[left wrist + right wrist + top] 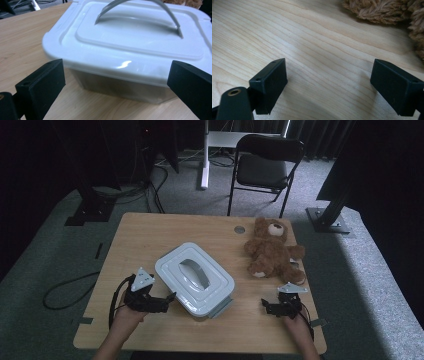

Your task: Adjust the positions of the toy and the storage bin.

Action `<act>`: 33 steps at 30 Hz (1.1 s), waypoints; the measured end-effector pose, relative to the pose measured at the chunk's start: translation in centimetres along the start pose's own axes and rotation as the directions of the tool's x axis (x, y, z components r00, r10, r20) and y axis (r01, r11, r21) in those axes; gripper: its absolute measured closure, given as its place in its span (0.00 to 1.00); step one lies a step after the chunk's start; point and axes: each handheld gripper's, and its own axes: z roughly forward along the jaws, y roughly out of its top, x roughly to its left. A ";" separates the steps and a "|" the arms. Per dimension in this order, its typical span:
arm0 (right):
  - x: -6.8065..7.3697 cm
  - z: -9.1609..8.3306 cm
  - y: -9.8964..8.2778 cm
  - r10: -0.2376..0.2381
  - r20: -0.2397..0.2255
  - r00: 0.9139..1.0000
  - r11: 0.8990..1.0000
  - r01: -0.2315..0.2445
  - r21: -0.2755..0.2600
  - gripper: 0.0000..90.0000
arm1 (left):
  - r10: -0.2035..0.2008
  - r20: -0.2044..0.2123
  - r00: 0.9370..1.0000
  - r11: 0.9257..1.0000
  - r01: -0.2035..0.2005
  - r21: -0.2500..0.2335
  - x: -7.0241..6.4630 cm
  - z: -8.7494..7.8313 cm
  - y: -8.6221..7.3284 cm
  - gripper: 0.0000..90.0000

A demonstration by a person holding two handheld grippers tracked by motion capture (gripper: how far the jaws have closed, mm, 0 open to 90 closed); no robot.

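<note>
On the table [150,232] — light wood, the biggest thing I see — sits the box [195,280], a white-lidded plastic tub with a grey arched handle [196,272] on top. It lies left of centre, turned at an angle, one corner toward my side. Its lid is on; in the left gripper view the lid [140,37] overhangs a cloudy, see-through wall below.

Next down in size, the teddy [272,252]: brown, lying at the table's right side, head toward the far edge, well apart from the box. In the right gripper view its fur [382,10] shows at the top edge, past bare wood.

Left gripper [167,301]: I hold it low, just beside the box's near-left corner, pointing at it. In its own view the jaws stand wide, one either side of the box wall, with nothing between the pads — I can't tell if a tip touches the box.

Right gripper [267,306]: near the table's front right edge, just short of the teddy's feet and clear of them, pointing left. Jaws wide here too, bare wood between them, holding nothing.

Smallest: a round grey cap [239,229] set in the tabletop by the teddy's head.
</note>
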 end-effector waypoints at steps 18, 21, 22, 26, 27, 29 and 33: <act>0.0 0.0 0.0 0.000 -0.001 1.000 1.000 0.000 0.002 0.14 | 0.037 0.102 0.994 0.999 -0.041 0.032 -1.8 3.1 2.9 0.02; 0.0 0.0 0.0 0.000 -0.001 1.000 1.000 0.000 0.002 0.14 | 0.036 0.113 0.993 0.998 -0.041 0.039 -2.2 3.7 3.2 0.02; 0.0 0.0 0.0 0.000 -0.001 1.000 1.000 0.000 0.002 0.14 | 0.039 0.116 0.992 0.998 -0.044 0.039 -2.2 3.8 3.2 0.02; 0.0 0.0 0.0 0.000 -0.001 1.000 1.000 0.000 0.002 0.14 | 0.031 0.138 0.990 0.998 -0.037 0.044 -2.7 4.7 3.4 0.02; 0.0 0.0 0.0 0.000 -0.001 1.000 1.000 0.000 0.002 0.14 | 0.031 0.138 0.990 0.998 -0.037 0.044 -2.7 4.7 3.4 0.02; 0.0 0.0 0.0 0.000 -0.001 1.000 1.000 0.000 0.002 0.14 | 0.040 0.147 0.988 0.998 -0.047 0.046 -3.0 5.0 3.5 0.02; 0.0 0.0 0.0 0.000 -0.001 1.000 1.000 0.000 0.002 0.14 | 0.036 0.164 0.986 0.998 -0.043 0.039 -3.3 5.7 4.0 0.02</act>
